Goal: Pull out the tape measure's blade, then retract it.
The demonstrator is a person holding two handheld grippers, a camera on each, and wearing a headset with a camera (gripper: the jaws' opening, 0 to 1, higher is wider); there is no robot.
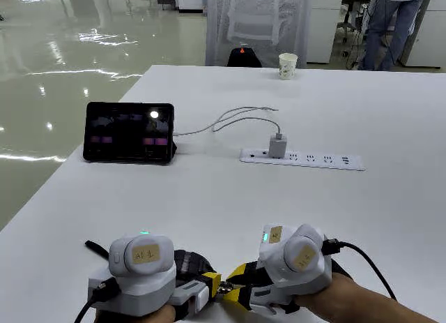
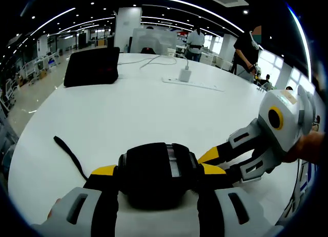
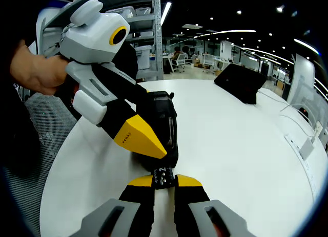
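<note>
The black tape measure (image 2: 159,175) sits on the white table (image 2: 154,114), and my left gripper (image 2: 159,170) is shut on its body, one yellow-tipped jaw on each side. Its black wrist strap (image 2: 69,152) trails off to the left. My right gripper (image 3: 164,181) is shut on the blade's end tab (image 3: 164,174), right next to the case (image 3: 161,124). Hardly any blade shows between tab and case. In the head view the left gripper (image 1: 208,282) and right gripper (image 1: 238,281) meet tip to tip at the table's near edge, with the tape measure (image 1: 189,261) between them.
A dark tablet (image 1: 129,131) stands at the left middle of the table. A white power strip (image 1: 303,158) with a plugged charger (image 1: 277,145) and cable lies beyond the grippers. A paper cup (image 1: 287,65) and an office chair (image 1: 258,23) are at the far edge; a person (image 1: 390,23) stands behind.
</note>
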